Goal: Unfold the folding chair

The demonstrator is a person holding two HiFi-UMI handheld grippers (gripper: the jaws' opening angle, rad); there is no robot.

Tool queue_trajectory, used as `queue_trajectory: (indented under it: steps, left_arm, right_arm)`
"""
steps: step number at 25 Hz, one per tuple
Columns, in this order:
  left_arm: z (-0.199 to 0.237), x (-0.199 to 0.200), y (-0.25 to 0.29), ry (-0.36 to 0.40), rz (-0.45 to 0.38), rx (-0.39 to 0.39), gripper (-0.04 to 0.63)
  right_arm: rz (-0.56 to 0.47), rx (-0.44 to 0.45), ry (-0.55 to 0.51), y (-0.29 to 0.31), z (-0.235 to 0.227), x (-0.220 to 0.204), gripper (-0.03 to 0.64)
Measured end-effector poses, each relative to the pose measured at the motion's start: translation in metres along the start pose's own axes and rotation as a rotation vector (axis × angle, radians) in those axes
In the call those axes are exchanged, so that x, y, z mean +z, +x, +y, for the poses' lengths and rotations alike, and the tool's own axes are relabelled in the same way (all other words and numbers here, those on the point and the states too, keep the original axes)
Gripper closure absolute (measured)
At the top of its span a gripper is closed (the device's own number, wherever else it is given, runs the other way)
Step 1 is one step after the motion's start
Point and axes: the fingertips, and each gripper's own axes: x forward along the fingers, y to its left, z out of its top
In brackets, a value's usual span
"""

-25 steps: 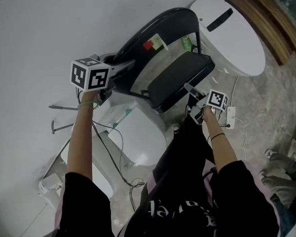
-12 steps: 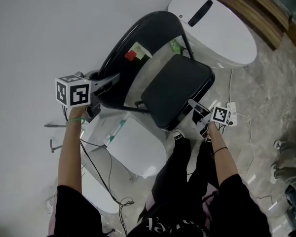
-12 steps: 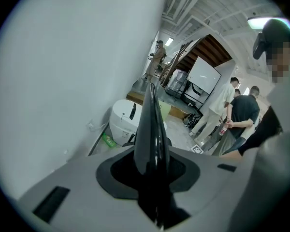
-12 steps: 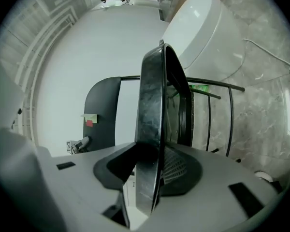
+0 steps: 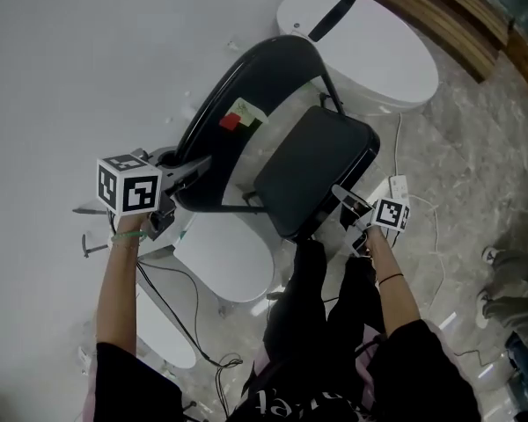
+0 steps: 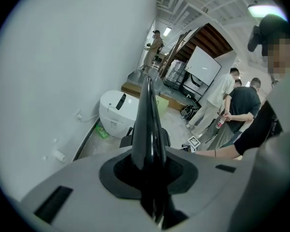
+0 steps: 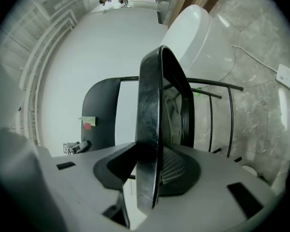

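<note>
Folding chair (image 5: 282, 139) against the white wall (image 5: 88, 60), seat (image 5: 312, 170) partly lowered. Left arm extended; left gripper (image 5: 198, 163), slanted downward, has just closed onto the backrest (image 5: 220, 104) side edge. Right arm bent; right gripper (image 5: 343, 198), near level, jaws just widened, clamps the seat's front corner.

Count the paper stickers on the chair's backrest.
2. A pale greenish paper note and a red square sticker sit side by side on the curved backrest of the black folding chair. Others may be hidden.
</note>
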Motion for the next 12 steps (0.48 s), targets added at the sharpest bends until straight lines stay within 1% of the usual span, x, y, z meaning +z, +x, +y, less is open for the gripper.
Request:
queue_trajectory:
  steps: [1, 4, 6, 9, 12]
  left_arm:
    - [-0.017, -0.004, 0.002, -0.003, 0.006, 0.008, 0.522]
    - [-0.088, -0.014, 0.012, -0.024, 0.022, 0.033, 0.522]
    - [-0.124, -0.019, 0.019, -0.044, 0.034, 0.035, 0.522]
    - [-0.154, -0.029, 0.026, -0.045, 0.071, 0.036, 0.523]
    - [-0.171, -0.037, 0.033, -0.053, 0.085, 0.009, 0.521]
  right_arm:
    - [0.015, -0.006, 0.000, -0.016, -0.002, -0.002, 0.491]
    - [0.044, 0.019, -0.005, -0.085, 0.001, -0.006, 0.491]
    - [0.055, 0.011, 0.012, -0.125, 0.001, -0.007, 0.491]
    - [0.075, -0.022, 0.007, -0.161, -0.006, -0.007, 0.491]
    - [0.075, -0.011, 0.032, -0.180, -0.012, -0.012, 0.491]
